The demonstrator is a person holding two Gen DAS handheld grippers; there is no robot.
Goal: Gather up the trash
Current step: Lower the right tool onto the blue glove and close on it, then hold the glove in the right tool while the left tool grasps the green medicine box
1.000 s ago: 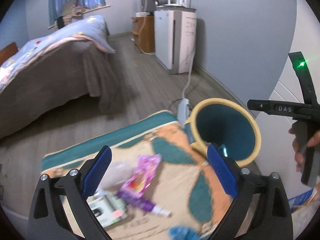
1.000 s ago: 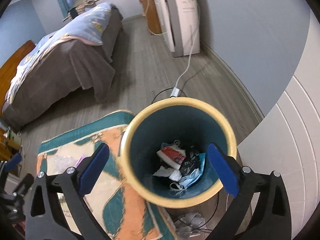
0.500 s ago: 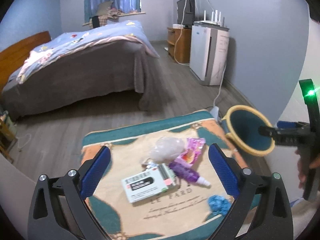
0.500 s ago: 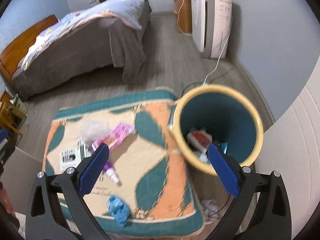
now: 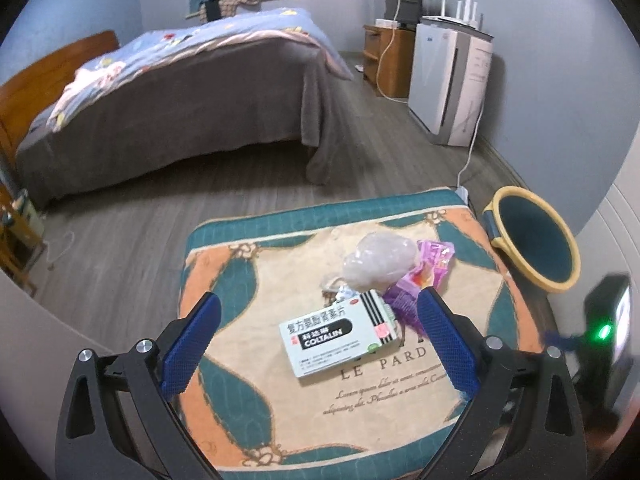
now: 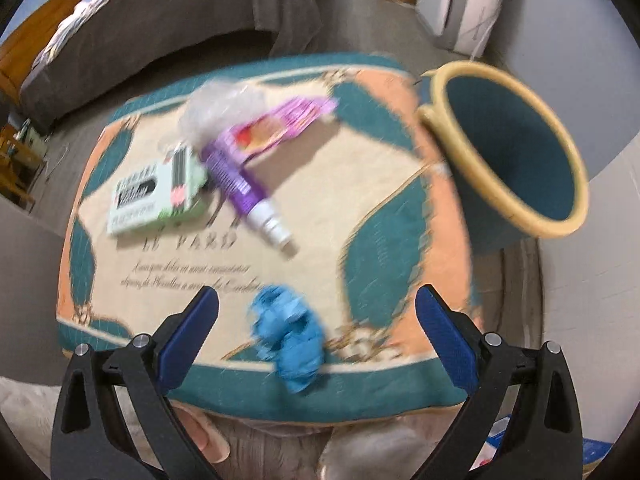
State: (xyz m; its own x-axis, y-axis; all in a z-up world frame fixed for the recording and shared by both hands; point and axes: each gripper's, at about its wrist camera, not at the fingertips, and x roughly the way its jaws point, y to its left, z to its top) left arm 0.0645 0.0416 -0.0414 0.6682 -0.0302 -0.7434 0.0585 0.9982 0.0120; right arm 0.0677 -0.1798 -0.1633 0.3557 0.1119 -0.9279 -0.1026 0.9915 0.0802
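Trash lies scattered on a patterned cushion (image 5: 256, 392), with both tongs spread apart and empty above it.

The left gripper (image 5: 318, 344) hovers wide open over the near half of the cushion, its blue pads either side of a medicine box (image 5: 340, 338); the box lies flat, long axis running roughly left to right across the cushion, its striped end toward the right edge; a purple tube (image 6: 244, 188) lies beside the box, long axis slanting, white cap pointing toward the near right corner; a pink wrapper (image 6: 288, 124) and a clear crumpled bag (image 5: 378, 266) sit toward the far edge, touching the tube; the right gripper (image 6: 316, 338) is wide open over a crumpled blue glove (image 6: 290, 340) at the near edge; a teal bin (image 6: 516, 148) with a yellow rim stands just beside the right edge, mouth tilted toward the camera.
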